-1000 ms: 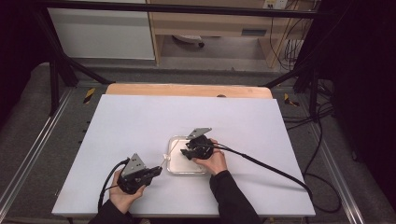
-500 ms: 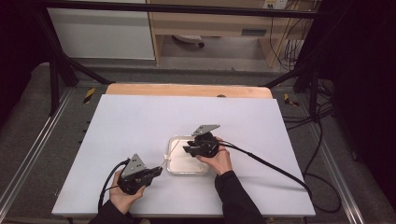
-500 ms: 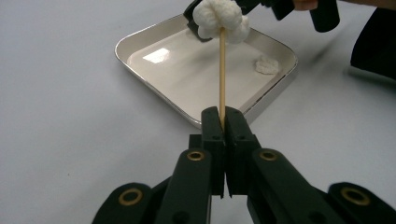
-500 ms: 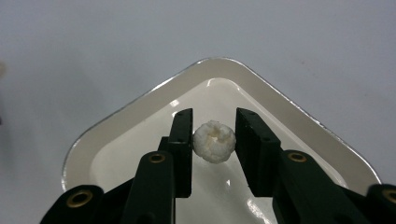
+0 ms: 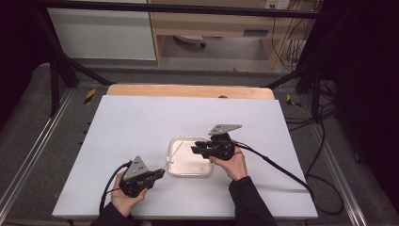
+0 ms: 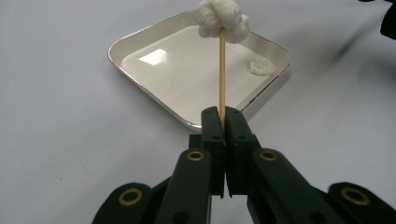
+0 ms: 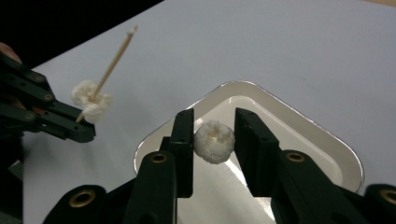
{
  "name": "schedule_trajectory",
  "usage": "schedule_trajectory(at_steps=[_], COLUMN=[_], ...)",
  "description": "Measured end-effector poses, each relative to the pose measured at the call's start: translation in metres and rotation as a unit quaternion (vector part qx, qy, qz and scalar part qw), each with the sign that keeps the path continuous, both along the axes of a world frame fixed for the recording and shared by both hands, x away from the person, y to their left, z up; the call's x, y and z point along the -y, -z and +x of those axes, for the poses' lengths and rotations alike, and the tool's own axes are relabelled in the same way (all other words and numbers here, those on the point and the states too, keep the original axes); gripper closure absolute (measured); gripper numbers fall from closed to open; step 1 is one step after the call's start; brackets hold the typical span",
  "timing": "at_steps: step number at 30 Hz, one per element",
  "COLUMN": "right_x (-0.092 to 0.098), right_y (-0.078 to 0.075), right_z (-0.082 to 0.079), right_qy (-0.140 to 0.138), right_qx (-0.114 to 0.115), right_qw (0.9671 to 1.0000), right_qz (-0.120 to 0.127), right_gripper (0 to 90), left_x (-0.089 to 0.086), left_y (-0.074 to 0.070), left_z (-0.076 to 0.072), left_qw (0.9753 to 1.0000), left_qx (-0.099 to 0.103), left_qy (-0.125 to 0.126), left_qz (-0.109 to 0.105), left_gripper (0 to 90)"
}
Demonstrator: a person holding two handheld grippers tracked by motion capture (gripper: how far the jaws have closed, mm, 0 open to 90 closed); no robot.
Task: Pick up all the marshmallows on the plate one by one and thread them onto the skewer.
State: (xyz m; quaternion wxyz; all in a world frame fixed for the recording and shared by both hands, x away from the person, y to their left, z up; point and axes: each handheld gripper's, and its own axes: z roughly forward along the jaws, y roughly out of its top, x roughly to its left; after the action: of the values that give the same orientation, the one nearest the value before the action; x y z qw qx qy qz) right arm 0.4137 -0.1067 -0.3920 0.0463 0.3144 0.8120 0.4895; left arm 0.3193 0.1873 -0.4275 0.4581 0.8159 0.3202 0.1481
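My left gripper (image 5: 161, 172) (image 6: 223, 116) is shut on a thin wooden skewer (image 6: 222, 70) with a white puffed ring (image 6: 219, 18) threaded near its top. It hovers near the front left corner of a white square tray (image 5: 175, 170) (image 6: 140, 46). One loose white puff (image 6: 260, 66) lies in the tray's far corner. Above the tray's right side, my right gripper (image 5: 194, 149) (image 7: 215, 116) is shut on another white puffed ring (image 7: 214, 141), pinched between its jaws. The right gripper view shows the left gripper (image 7: 70, 128), its skewer (image 7: 112, 60) and the threaded puff (image 7: 91, 105) at left.
The tray sits near the front middle of a white table (image 5: 141, 122). A wooden strip (image 5: 188, 91) runs along the far edge. Cables trail from both grippers, the right one across the table's front right (image 5: 282, 172).
My right gripper has drawn back to the right from over the tray's middle. The left gripper has stayed near the tray's front left corner with the skewer.
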Motion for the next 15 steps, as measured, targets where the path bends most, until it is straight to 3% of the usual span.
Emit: schedule_trajectory(at_steps=[3,4,15], right_x=[0.007,0.009,0.029], right_y=[-0.005,-0.007,-0.029], right_z=[-0.004,-0.005,-0.015], right_qy=[-0.001,0.0,0.002], right_qx=[-0.001,0.0,0.007], right_qw=[0.9999,0.9998,0.9954], right_qz=[0.016,0.022,0.096], right_gripper=[69.8,69.8,69.9], left_x=[0.001,0.003,0.006], left_y=[0.0,0.001,0.0], left_z=[-0.001,0.001,-0.002], left_qw=[1.0,0.9997,0.9997], left_qx=[0.0,0.01,0.013], left_qy=[0.004,0.021,0.021], left_qz=[0.001,-0.007,-0.002], left_gripper=[88.0,88.0,88.0])
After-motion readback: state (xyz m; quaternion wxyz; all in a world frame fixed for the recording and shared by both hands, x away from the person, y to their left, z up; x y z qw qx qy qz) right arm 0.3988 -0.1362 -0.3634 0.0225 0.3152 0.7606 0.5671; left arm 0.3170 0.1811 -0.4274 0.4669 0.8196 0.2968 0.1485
